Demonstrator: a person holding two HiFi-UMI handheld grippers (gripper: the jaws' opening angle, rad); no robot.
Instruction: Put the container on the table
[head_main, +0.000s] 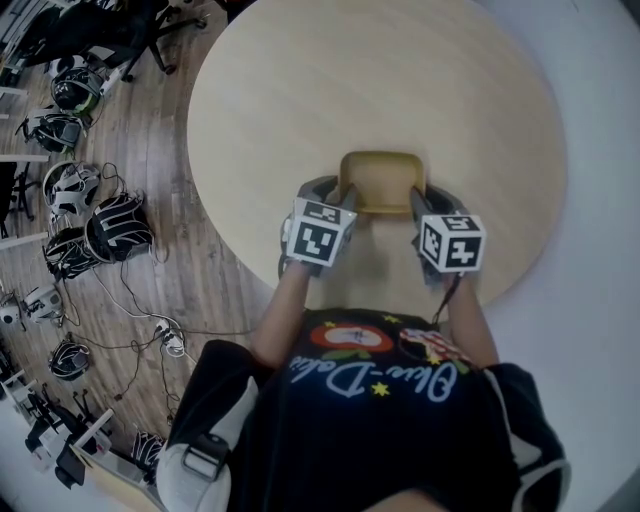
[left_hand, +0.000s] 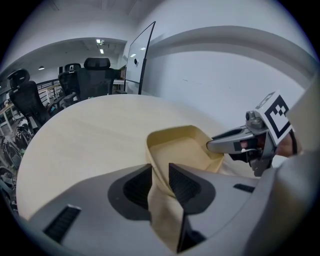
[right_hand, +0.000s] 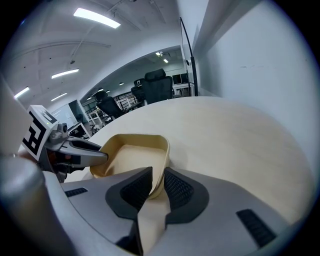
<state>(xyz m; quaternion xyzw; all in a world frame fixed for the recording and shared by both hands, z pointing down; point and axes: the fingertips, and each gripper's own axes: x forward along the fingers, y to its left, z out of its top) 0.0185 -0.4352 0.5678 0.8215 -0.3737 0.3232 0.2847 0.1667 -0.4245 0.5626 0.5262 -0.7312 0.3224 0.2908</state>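
The container (head_main: 382, 182) sits low on the round bench (head_main: 400, 80), close to the edge nearest the person and well away from the far edge. A shadow lies tight under its base in the right gripper view, so it looks to be resting on the surface, not hanging above it.

The left hand-held gripper (left_hand: 160, 172) straddles the container's left wall. Its jaws stand a little wider than the wall, and the grip looks released or nearly so. The right hand-held gripper (right_hand: 158, 182) is clenched on the opposite wall, with both pads (right_hand: 176, 189) against it.

The main job seems done, since the container is down on the bench. What remains is for the right side to let go and for both grippers to draw back without dragging the container toward the edge.
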